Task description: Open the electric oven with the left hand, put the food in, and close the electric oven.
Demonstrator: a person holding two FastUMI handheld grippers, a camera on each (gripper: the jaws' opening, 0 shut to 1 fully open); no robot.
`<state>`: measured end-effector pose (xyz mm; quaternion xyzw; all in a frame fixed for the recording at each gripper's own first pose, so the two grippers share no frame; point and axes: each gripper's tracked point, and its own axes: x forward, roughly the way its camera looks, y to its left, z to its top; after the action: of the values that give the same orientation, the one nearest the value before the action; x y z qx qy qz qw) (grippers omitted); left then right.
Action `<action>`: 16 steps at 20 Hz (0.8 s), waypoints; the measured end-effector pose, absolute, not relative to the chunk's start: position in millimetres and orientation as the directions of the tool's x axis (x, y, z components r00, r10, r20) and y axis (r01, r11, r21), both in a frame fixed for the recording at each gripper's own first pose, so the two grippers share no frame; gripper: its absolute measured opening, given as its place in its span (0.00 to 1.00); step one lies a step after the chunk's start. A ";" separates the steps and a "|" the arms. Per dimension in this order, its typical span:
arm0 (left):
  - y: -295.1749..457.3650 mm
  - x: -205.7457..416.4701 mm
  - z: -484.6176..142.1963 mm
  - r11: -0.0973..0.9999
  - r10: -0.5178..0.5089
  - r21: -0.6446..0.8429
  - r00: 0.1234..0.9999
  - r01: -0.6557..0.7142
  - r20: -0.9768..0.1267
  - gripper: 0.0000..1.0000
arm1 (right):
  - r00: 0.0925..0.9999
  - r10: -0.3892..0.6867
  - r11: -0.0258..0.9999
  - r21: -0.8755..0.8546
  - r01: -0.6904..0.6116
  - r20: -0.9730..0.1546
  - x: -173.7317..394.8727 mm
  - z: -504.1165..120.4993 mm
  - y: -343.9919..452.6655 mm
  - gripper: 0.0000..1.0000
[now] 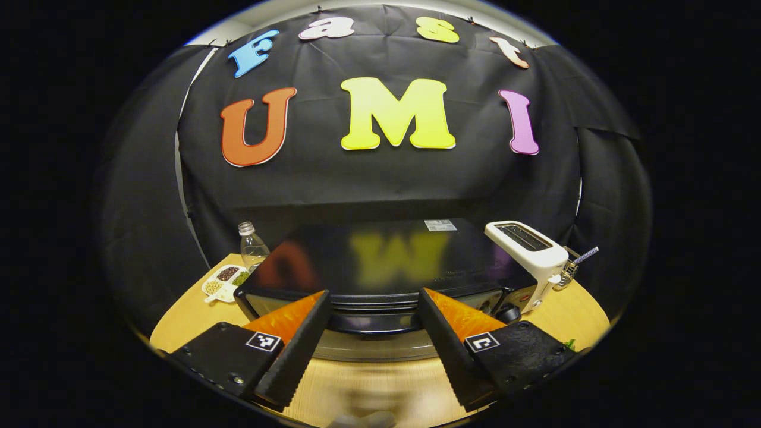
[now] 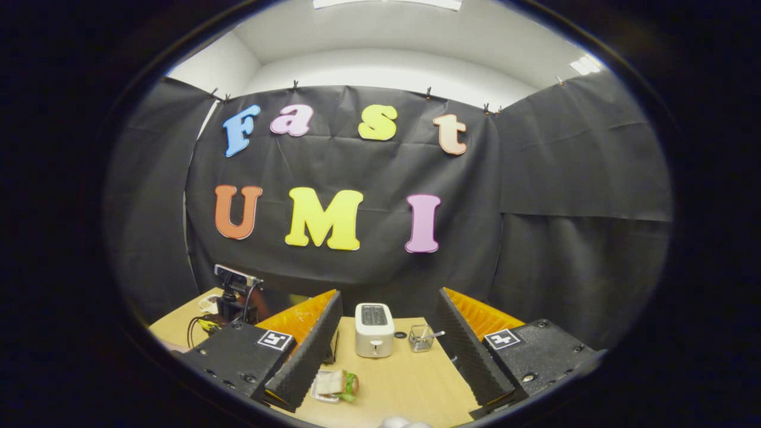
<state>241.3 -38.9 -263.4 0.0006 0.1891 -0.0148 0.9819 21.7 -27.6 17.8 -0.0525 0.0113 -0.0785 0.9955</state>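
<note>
Before the oven, the left gripper gapes empty; approaching high risks missing the door handle. Right gripper, also agape, hovers over the sandwich.

Left gripper view sits close over the oven; right gripper view hangs back; both catch the toaster.

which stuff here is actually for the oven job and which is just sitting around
For the job:
electric oven, door shut
sandwich on the table, the food to go in
left gripper, open, facing the oven
right gripper, open, above the sandwich

Lying about:
toaster
plastic bottle
divided snack tray
small glass
</note>
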 end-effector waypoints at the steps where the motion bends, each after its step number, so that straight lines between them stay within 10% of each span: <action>1: -38.3 241.2 -263.6 1.000 -0.029 -0.007 0.926 0.028 -0.376 0.97 | 0.988 -0.155 0.982 -0.109 0.153 -0.017 20.5 16.1 -26.4 1.00; 16: -39.2 193.2 -272.9 1.000 -0.024 -0.001 0.911 0.025 -0.411 0.97 | 0.989 -0.147 0.985 -0.101 0.143 -0.033 -7.2 5.3 -26.8 1.00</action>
<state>193.2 -39.2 -272.9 0.0020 0.2104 -0.0125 0.9775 -7.2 -26.8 5.3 -0.0493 0.0204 -0.0729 0.9959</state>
